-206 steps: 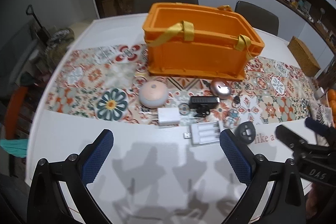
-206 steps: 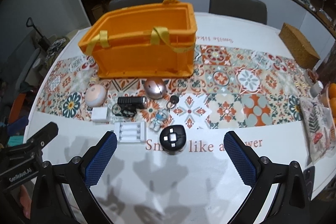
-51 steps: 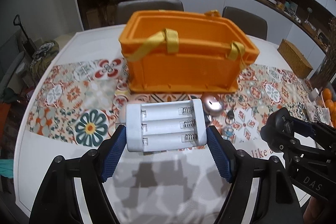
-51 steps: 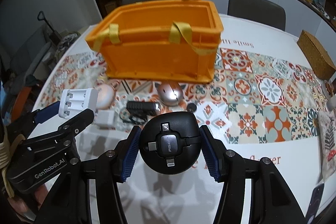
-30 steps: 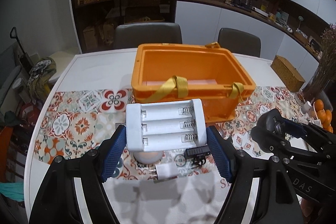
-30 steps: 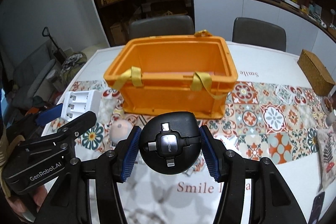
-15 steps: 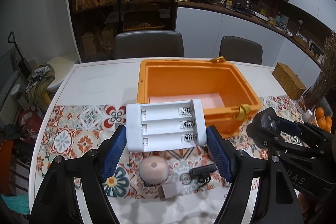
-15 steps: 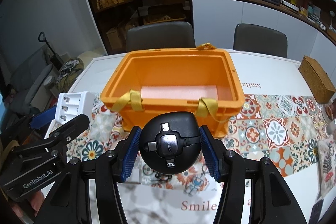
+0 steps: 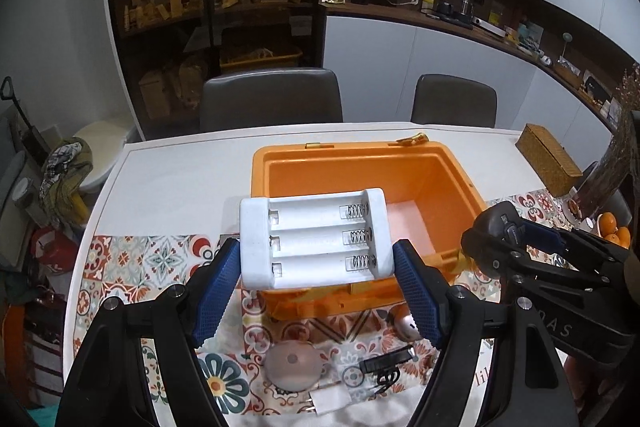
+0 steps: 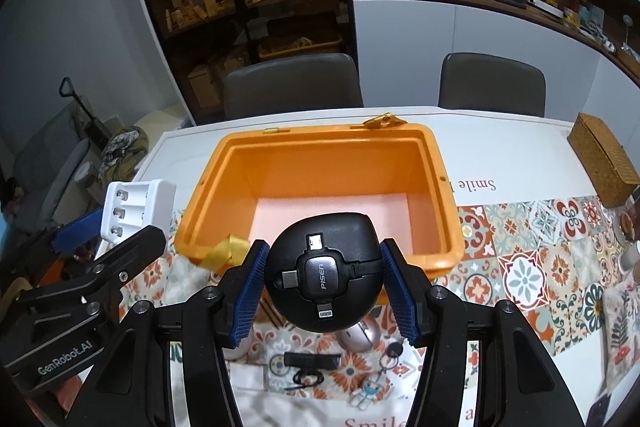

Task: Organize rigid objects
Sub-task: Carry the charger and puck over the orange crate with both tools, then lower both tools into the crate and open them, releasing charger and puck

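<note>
My left gripper (image 9: 316, 287) is shut on a white three-slot battery charger (image 9: 316, 239) and holds it in the air above the near left rim of the open orange crate (image 9: 440, 183). My right gripper (image 10: 324, 299) is shut on a round black PISEN cable adapter (image 10: 324, 277) and holds it above the crate's near rim (image 10: 320, 155). The crate's inside shows only a pale liner. The charger also shows in the right wrist view (image 10: 136, 207).
On the patterned runner in front of the crate lie a pink round device (image 9: 294, 363), a white plug (image 9: 328, 399), a black clip light (image 9: 386, 359), a rose mouse (image 10: 360, 337) and a key ring (image 10: 394, 349). A woven box (image 10: 604, 155) stands at the right. Chairs stand behind the table.
Both grippers have risen and moved forward toward the crate with their objects. The crate's inside now shows from above.
</note>
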Tool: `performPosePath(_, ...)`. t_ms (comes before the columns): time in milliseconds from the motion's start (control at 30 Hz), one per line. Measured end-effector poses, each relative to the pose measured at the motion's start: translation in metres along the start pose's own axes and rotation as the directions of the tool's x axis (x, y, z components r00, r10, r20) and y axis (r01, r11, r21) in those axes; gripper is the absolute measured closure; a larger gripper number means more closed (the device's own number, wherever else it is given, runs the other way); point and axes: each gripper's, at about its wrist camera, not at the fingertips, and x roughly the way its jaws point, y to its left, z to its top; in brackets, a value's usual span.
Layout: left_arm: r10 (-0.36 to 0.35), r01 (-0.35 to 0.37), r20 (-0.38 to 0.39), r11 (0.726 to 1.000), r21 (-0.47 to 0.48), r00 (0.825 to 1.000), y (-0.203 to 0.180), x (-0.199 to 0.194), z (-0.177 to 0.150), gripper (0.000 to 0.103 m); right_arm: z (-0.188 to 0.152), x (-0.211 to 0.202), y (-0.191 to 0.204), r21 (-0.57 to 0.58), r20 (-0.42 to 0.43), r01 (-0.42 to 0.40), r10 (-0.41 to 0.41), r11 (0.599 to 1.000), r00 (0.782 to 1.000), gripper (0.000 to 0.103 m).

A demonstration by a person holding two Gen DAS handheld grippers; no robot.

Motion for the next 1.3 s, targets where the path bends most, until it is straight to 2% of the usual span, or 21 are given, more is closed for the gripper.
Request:
performPosePath(233,-0.008,0.008,-0.056,1.000,0.000,0.998,0.004,0.024,0.019,0.026,0.024,0.026,-0.009,0.029,-0.079,0.019,-0.016,0.999,0.997,0.047)
performPosePath(533,-0.002,0.004,-0.143,1.000,0.012,0.990,0.006,0.060,0.035,0.026,0.047,0.052,-0.012,0.017,-0.128,0.046,-0.044,0.999,0.991,0.047)
performPosePath(867,0.036,-0.023,-0.223,0.998,0.065,0.974,-0.001,0.101,0.041,0.026,0.050,0.077,-0.011,-0.011,-0.169,0.068,-0.069,0.998,0.983,0.047)
performPosePath(1300,0.038,-0.023,-0.319,0.998,0.050,0.947,-0.002,0.135,0.030,0.026,0.048,0.099,-0.024,0.012,-0.214,0.083,-0.079,0.996,0.974,0.047)
